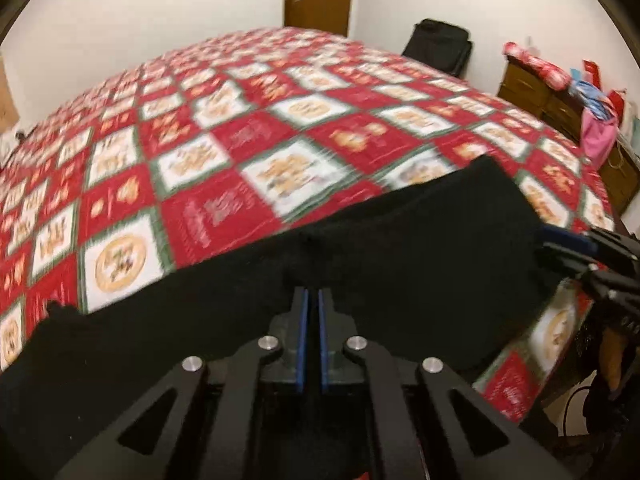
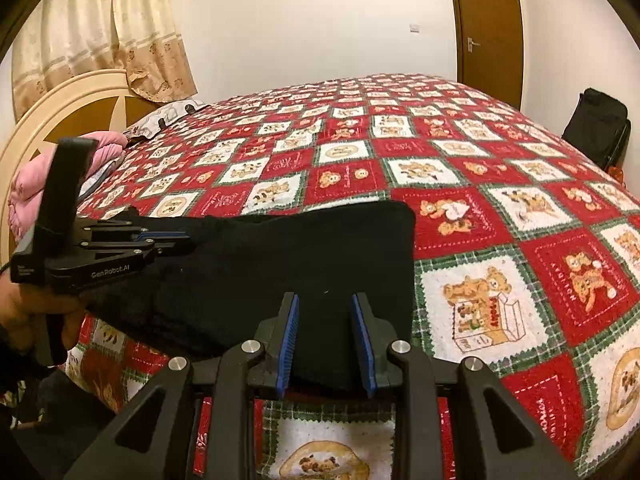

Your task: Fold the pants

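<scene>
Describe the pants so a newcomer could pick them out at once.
Start from the bed's red-and-white teddy-bear quilt. Along its near edge lie the pants, a flat dark strip running sideways between the two grippers. They are the only plain black, unpatterned thing on the quilt.

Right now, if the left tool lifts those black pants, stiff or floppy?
Probably floppy: the black pants lie flat, following the bedspread. The knit-looking cloth likely grips rather than slips. Lifted by the left tool alone, the free end would likely hang.

Beyond the black pants [image 2: 280, 264], the quilt [image 2: 460, 152] lies open to the far wall.
</scene>
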